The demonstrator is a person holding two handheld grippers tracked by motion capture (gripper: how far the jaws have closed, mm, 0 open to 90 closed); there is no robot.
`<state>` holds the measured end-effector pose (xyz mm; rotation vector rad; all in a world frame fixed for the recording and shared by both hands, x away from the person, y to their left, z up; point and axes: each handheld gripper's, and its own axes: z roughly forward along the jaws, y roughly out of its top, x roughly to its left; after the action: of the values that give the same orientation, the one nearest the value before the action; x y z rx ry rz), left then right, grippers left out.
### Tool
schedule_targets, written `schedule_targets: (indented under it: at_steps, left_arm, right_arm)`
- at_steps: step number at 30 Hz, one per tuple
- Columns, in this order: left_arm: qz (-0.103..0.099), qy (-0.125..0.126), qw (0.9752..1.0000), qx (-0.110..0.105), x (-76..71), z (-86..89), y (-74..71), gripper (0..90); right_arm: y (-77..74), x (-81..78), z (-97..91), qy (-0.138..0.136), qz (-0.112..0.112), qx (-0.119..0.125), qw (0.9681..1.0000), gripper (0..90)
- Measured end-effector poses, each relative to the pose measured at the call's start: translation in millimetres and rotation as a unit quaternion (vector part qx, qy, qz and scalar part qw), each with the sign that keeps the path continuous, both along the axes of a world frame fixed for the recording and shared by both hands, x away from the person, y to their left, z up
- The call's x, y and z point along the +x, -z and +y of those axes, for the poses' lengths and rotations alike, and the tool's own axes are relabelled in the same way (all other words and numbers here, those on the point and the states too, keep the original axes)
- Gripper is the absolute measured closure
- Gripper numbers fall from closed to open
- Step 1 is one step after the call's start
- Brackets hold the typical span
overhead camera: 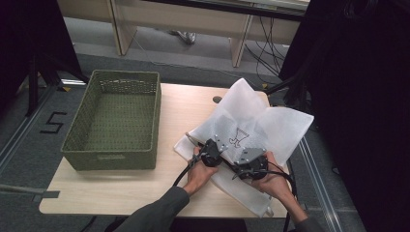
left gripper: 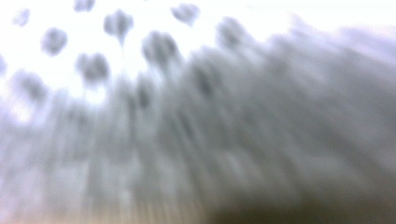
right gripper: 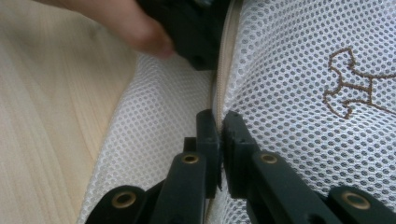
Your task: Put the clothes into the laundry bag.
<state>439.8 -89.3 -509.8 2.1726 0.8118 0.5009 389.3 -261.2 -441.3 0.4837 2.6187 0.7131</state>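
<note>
The mesh laundry bag [overhead camera: 256, 126] lies on our desk [overhead camera: 183, 111], right of the green basket [overhead camera: 116, 121]. Our right claw [right gripper: 220, 125] pinches its zipper seam [right gripper: 219, 93]; our left claw [overhead camera: 211, 153] rests on the mesh, its grip unreadable through blur.

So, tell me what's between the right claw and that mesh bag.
Nothing visible: the right claw is already shut on the mesh bag along its zipper seam, and the left claw is at the same seam further along.
</note>
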Motion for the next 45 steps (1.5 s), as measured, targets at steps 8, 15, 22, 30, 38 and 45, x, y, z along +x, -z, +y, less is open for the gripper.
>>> schedule_targets:
  at_steps: [8, 15, 22, 30, 38, 45]
  left_arm:
    - [0.016, 0.033, 0.9993, 0.000, -37.1, 50.2, -23.7, 58.1]
    - [0.037, 0.022, 0.9991, 0.004, -63.3, 101.6, -29.0, 52.4]
    - [0.035, 0.013, 0.9992, 0.015, -75.5, 134.5, -32.0, 50.1]
    - [0.047, 0.002, 0.9988, 0.009, -83.5, 150.9, -33.4, 46.0]
    - [0.055, 0.001, 0.9984, 0.010, -85.2, 151.9, -30.6, 43.9]
    - [0.055, -0.003, 0.9984, 0.006, -85.9, 153.5, -30.4, 44.3]
  right_arm:
    - [-0.3, 0.5, 4.1, 0.014, -0.014, -0.009, 0.9998, 75.3]
    - [-10.4, 11.0, 27.5, 0.041, -0.068, -0.001, 0.9968, 60.0]
    - [-17.2, 34.1, 62.2, 0.037, -0.086, 0.001, 0.9956, 57.4]
    - [-13.5, 51.9, 90.8, 0.033, -0.079, -0.005, 0.9963, 54.9]
    - [-2.8, 68.5, 99.7, 0.027, -0.073, -0.028, 0.9966, 79.3]
    - [-9.4, 64.5, 100.7, -0.013, -0.037, -0.005, 0.9992, 86.9]
